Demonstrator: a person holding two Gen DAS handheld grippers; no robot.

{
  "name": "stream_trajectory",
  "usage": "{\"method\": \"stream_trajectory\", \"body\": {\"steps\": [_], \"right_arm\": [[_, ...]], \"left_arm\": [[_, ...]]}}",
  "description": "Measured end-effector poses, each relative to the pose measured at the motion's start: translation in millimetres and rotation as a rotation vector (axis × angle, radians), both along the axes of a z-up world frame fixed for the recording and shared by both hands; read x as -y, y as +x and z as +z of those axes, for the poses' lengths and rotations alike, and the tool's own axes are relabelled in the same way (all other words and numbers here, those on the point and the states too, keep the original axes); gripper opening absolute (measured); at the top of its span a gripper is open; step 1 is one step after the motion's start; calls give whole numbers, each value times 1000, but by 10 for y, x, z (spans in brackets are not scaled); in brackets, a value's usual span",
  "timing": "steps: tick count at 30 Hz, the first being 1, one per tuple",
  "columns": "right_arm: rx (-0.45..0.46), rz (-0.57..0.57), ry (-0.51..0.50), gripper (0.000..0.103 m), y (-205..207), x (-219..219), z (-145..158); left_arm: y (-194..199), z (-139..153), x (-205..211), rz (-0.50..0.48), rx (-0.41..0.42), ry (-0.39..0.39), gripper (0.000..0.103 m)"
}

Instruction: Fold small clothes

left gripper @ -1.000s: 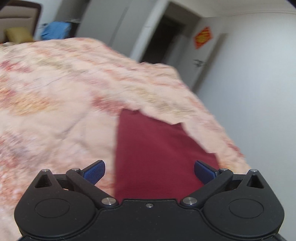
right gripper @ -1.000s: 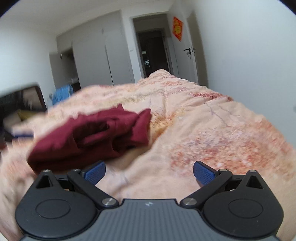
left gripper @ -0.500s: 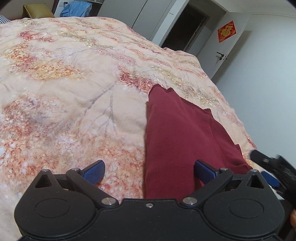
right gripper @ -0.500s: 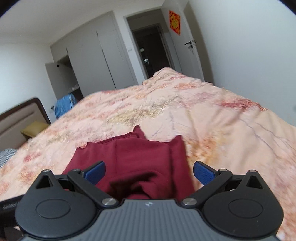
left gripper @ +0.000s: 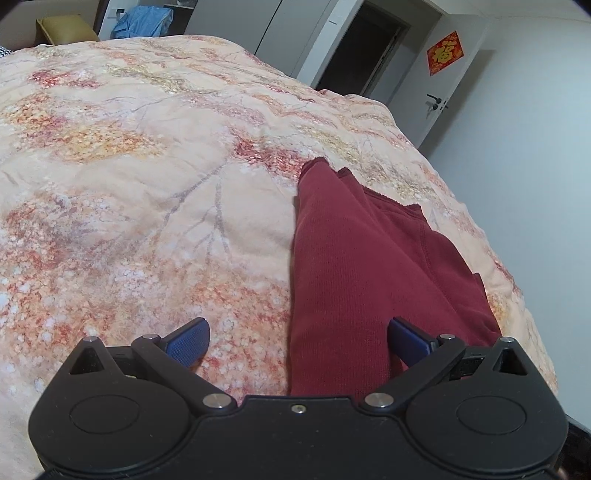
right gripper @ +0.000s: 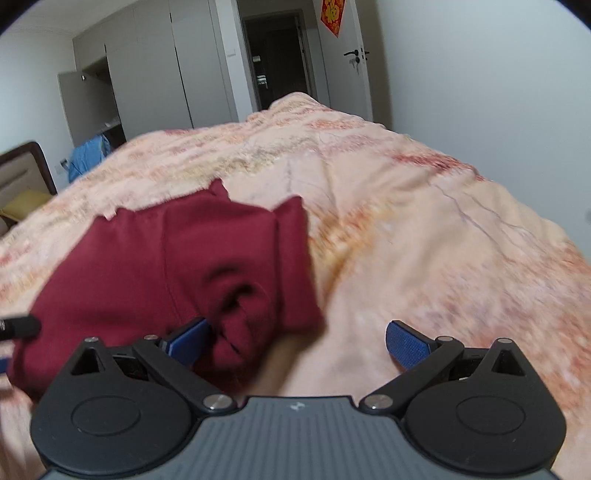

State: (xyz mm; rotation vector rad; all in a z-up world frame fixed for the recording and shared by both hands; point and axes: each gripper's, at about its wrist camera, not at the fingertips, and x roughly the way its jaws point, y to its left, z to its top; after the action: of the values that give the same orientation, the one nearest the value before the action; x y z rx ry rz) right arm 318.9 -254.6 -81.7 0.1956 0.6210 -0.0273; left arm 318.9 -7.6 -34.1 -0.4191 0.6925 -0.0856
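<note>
From the left wrist camera, the left claw (left gripper: pixel 297 338) stands wide open with nothing between its blue ribbed pads. Its black housing cuts off the near end of the dark red knitted garment (left gripper: pixel 351 266), which lies folded lengthwise in a long, narrow strip on the bed's peach floral quilt (left gripper: pixel 147 192). The knit's fine ribbing and a stitched seam show clearly here. Beyond the bed are a dark open doorway (left gripper: pixel 364 51), a white door bearing a red diamond-shaped paper sign (left gripper: pixel 445 52), and a blue cloth (left gripper: pixel 142 26) draped at the far left.

From the right wrist camera, the right claw (right gripper: pixel 297 341) is likewise spread wide and grips nothing. The picture is smeared, so fabric texture is lost. The garment (right gripper: pixel 177 266) appears left of centre, its near edge bunched into dark folds just past the claw's left pad. A black rod-like tip (right gripper: pixel 18 326) pokes in at the left edge; what it is cannot be told. Only this view shows the grey wardrobe doors (right gripper: pixel 155 74) and a brown headboard (right gripper: pixel 26 173).
</note>
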Motion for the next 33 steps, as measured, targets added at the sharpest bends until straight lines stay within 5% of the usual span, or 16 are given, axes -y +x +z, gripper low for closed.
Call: {"method": "stream_trajectory", "body": {"steps": [8,16,23,30,33], "right_arm": [[155,28,57,103,-148,174,214],[155,188,182,103,337,192,355],[58,37,20,103,539,124,223],[-2,47,-21,103,113,183,19],[40,60,-53,103,-19,200,83]], "left_arm": [[-9,-45,8,-6,-9,12,102],[6,-81,4,-14,-12,14,102],[17,-99,-4,-18,-10,11,102],[5,-104,3,-21,-6,17,103],[3,-103,13,-19,-5,21,103]]}}
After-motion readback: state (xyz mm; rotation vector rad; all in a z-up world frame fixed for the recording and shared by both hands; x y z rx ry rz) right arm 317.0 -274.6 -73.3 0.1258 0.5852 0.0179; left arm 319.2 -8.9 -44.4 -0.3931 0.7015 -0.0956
